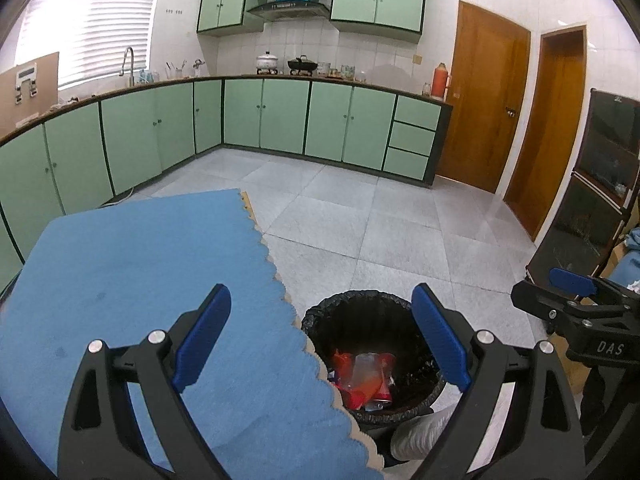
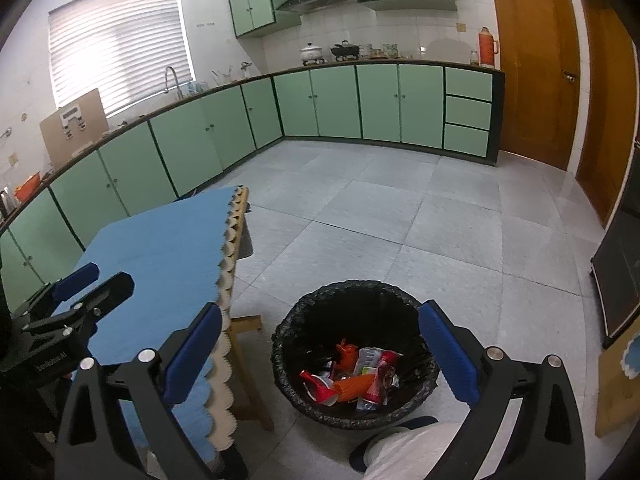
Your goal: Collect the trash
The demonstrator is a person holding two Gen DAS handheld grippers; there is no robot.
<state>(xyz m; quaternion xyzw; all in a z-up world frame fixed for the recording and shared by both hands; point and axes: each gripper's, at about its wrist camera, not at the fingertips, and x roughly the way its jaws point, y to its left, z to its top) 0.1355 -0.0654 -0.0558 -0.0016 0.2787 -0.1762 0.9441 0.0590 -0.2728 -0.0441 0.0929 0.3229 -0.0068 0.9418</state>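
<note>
We are holding both grippers above the bin [image 2: 354, 354], which is standing on the floor just beside the blue-covered table [image 2: 168, 264]. The left gripper [image 1: 322, 336] is showing its jaws spread wide with nothing between them; the right gripper [image 2: 320, 350] is likewise gaping, empty. The trash [image 2: 356, 380], red and orange wrappers, is lying at the bin's bottom.
</note>
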